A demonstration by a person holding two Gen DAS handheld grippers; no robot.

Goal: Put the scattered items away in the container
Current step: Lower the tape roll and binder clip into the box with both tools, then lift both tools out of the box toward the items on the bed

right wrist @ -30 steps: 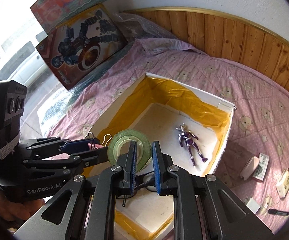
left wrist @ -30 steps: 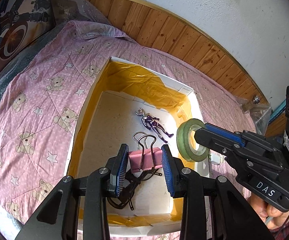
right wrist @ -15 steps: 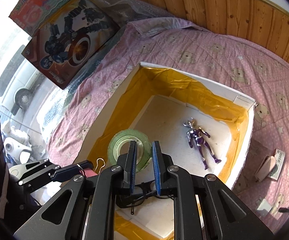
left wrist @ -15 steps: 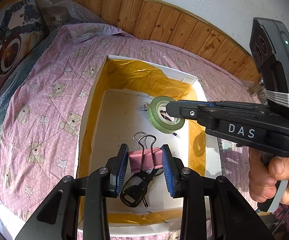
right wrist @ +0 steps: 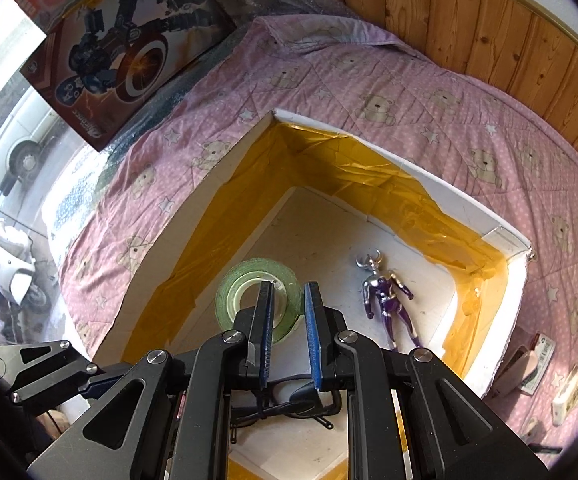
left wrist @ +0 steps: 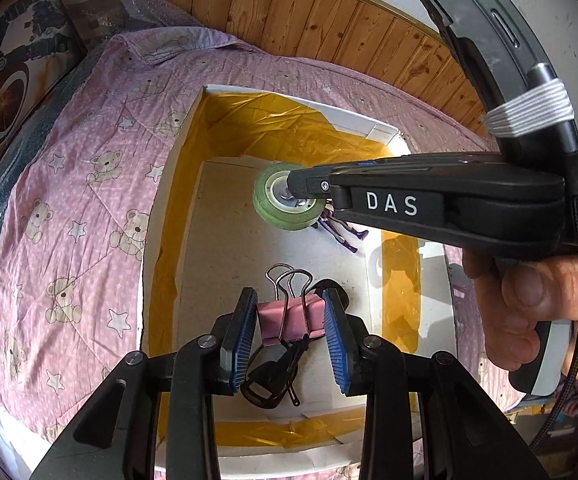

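My left gripper (left wrist: 289,300) is shut on a pink binder clip (left wrist: 289,318), held above the near end of the white box with yellow-lined walls (left wrist: 151,240). My right gripper (right wrist: 288,286) is shut on the wall of a green tape roll (right wrist: 233,292), one finger through its hole, above the box floor. From the left wrist view the right gripper (left wrist: 301,184) reaches in from the right with the tape roll (left wrist: 265,200) at its tip. A purple and silver figure (right wrist: 387,300) lies on the box floor. Black glasses (left wrist: 269,384) lie in the box under the clip.
The box rim (right wrist: 469,208) sits on a pink bear-print quilt (right wrist: 369,80). A boxed toy set (right wrist: 121,52) leans at the left, with wood panelling (left wrist: 329,28) behind. Small packets (right wrist: 529,360) lie on the quilt right of the box. A hand (left wrist: 529,312) holds the right gripper.
The right gripper has carried the tape roll from the box's right edge to over its middle, above the figure. The left gripper still holds the clip over the near end.
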